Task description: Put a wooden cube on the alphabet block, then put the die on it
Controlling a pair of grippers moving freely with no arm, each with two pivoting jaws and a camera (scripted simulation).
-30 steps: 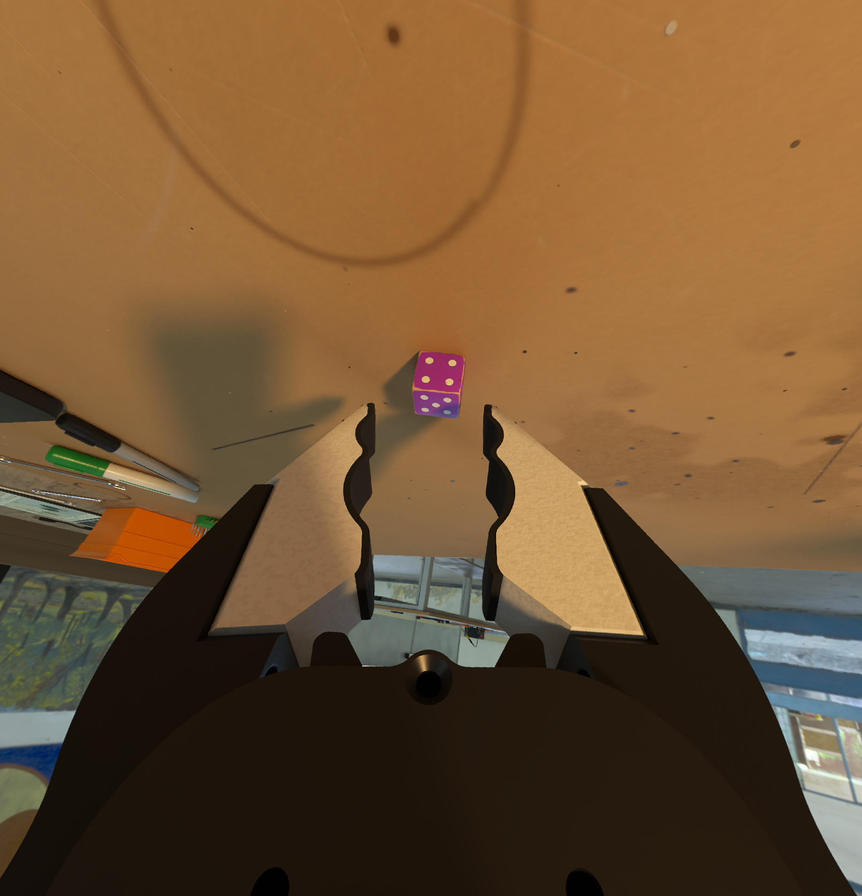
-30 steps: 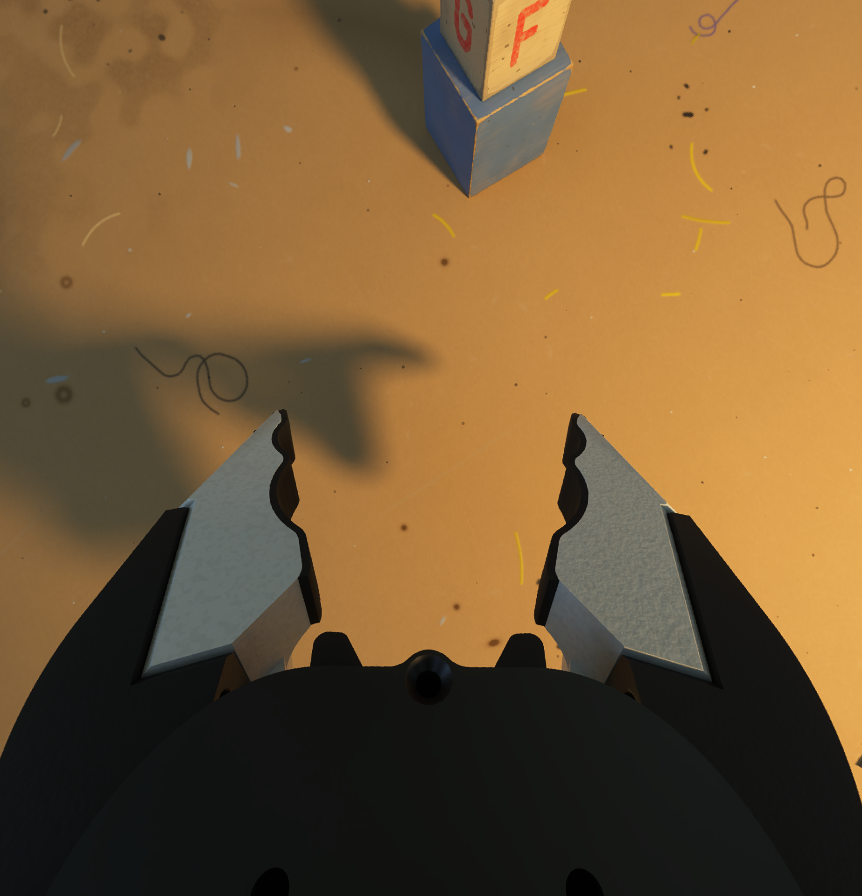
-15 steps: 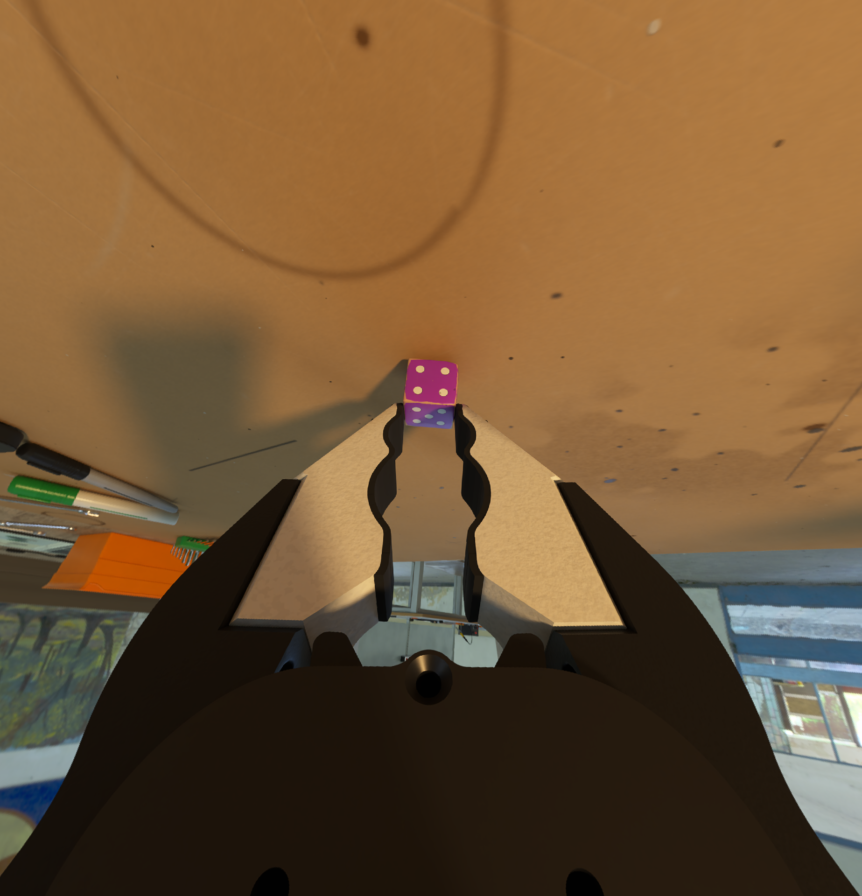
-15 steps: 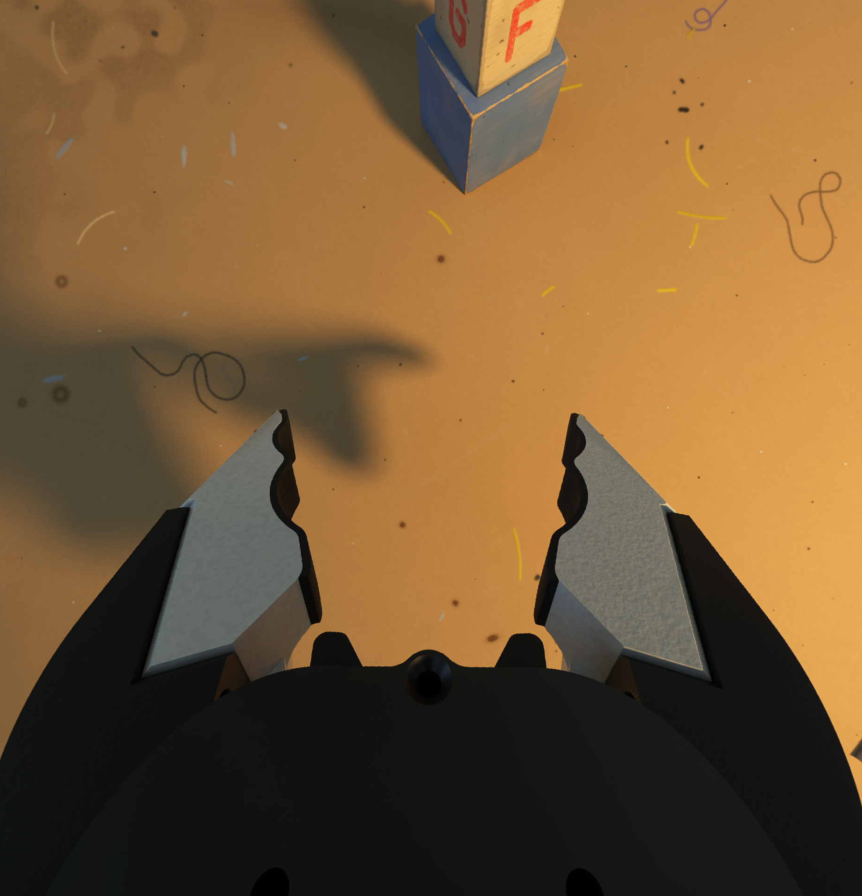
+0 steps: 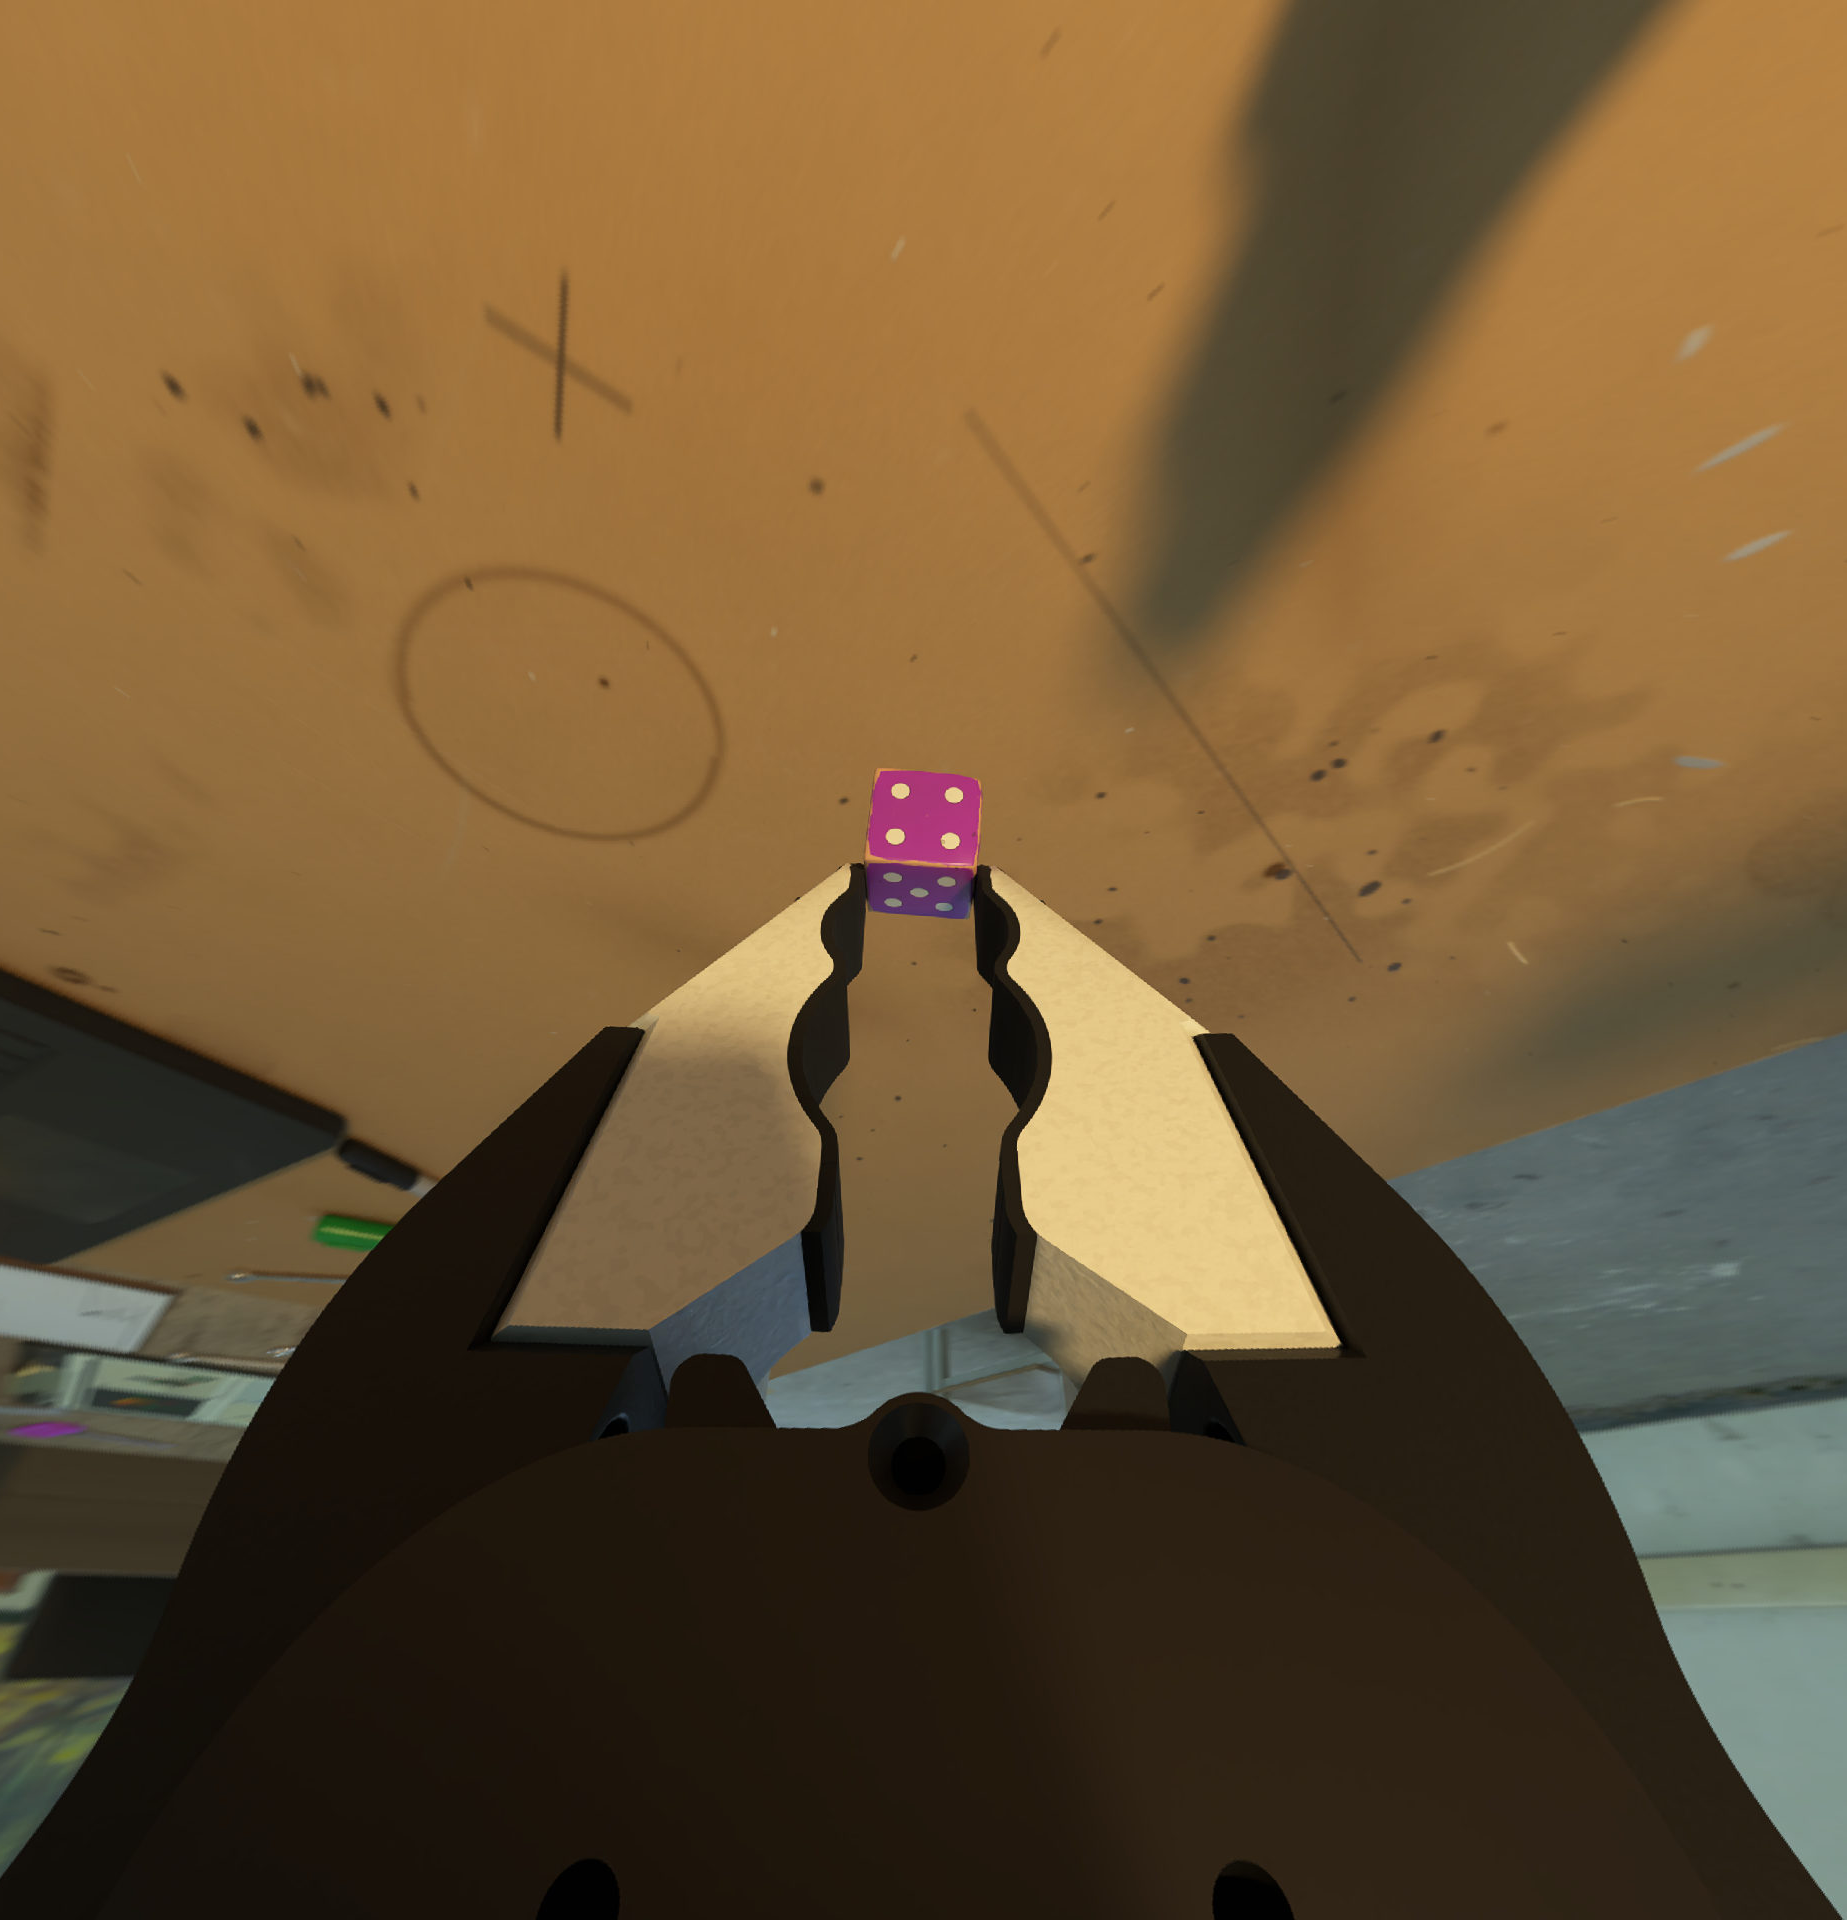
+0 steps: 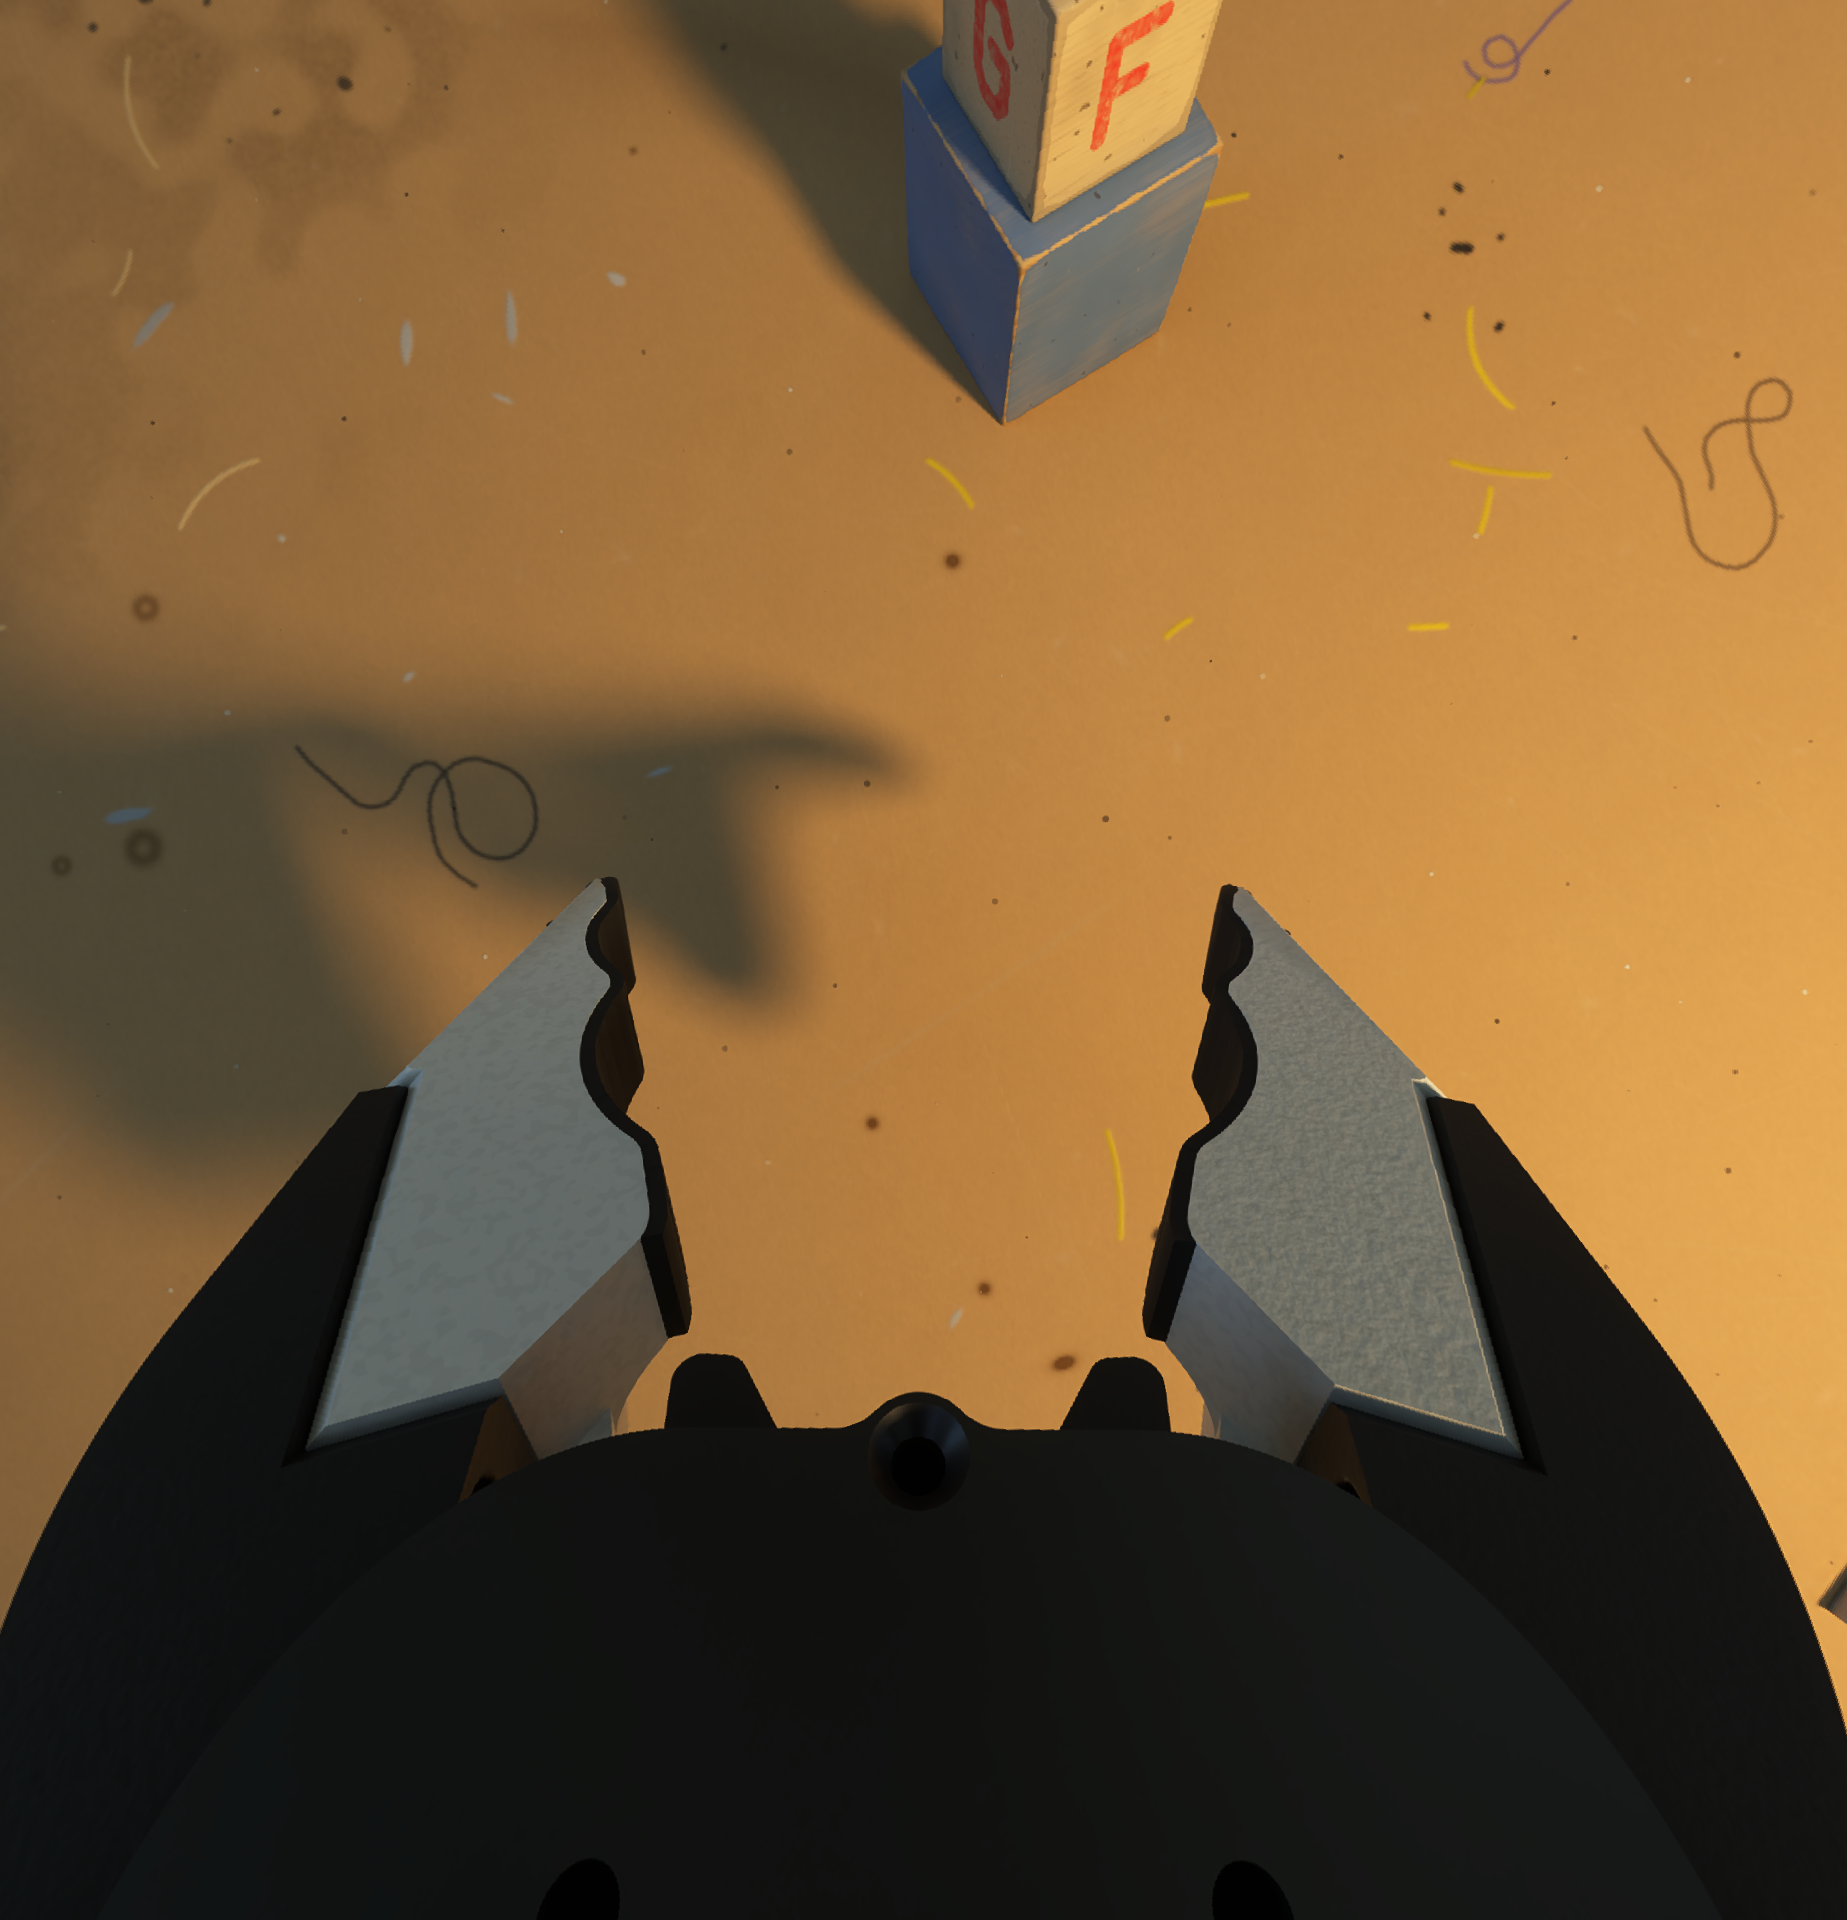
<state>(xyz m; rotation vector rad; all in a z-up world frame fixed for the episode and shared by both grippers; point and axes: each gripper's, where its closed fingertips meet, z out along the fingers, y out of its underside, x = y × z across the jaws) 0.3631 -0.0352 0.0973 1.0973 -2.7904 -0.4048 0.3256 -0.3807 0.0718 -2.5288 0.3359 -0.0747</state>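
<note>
1. In the left wrist view, the die [image 5: 921, 842] is held between the tips of the left gripper [image 5: 919, 891]. The jaws are closed onto its two sides, and only a narrow gap, as wide as the die, is left between them.
2. A magenta face with four pale dots and a purple face with six dots are seen on the die.
3. The table [image 5: 1002, 312] is seen behind the die. A drawn circle [image 5: 558, 703] is found at 10 o'clock from the die, and a drawn cross [image 5: 559, 356] farther at 11 o'clock.
4. A dark flat device [image 5: 119, 1132] and a green marker [image 5: 350, 1231] are seen at 8 o'clock, near the table edge.
5. In the right wrist view, the right gripper [image 6: 917, 888] is spread wide, and nothing is held in it.
6. At 12 o'clock from the right gripper, the blue wooden cube [image 6: 1085, 281] stands on the table, well apart from the fingertips. The pale alphabet block [image 6: 1080, 94] with red letters is seen on top of it.
</note>
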